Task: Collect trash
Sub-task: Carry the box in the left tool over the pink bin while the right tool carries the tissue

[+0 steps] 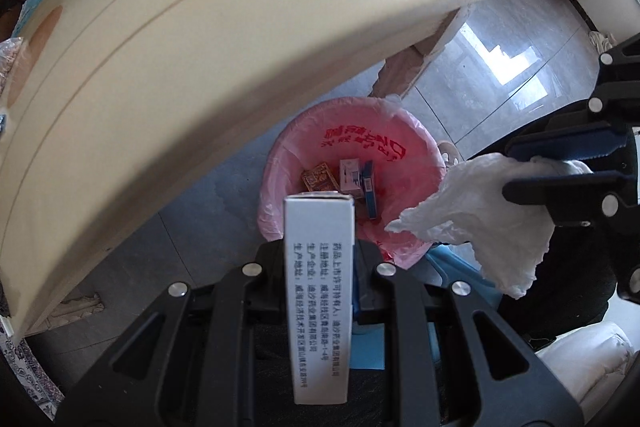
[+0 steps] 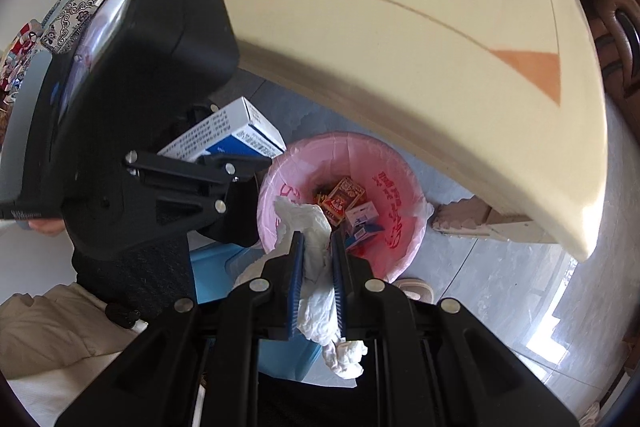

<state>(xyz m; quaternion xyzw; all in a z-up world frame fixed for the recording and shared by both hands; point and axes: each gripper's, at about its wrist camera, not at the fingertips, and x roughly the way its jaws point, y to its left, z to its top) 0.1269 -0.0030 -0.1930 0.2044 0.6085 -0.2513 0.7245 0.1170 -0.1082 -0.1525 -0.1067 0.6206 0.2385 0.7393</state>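
left gripper (image 1: 318,247) clamped on a tall white box (image 1: 319,291), right gripper (image 2: 316,239) pinching crumpled tissue (image 2: 316,267), both side by side

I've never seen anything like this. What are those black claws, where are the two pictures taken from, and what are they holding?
No robot here: a person holds a two-fingered claw in each hand, and each claw carries a wide-angle camera looking along its fingers. One picture comes from the left gripper, clamped on a white medicine box. The other comes from the right gripper, clamped on a crumpled white tissue. Both hang over a pink-lined trash bin on the floor beside a cream table. Small boxes already lie inside the bin.
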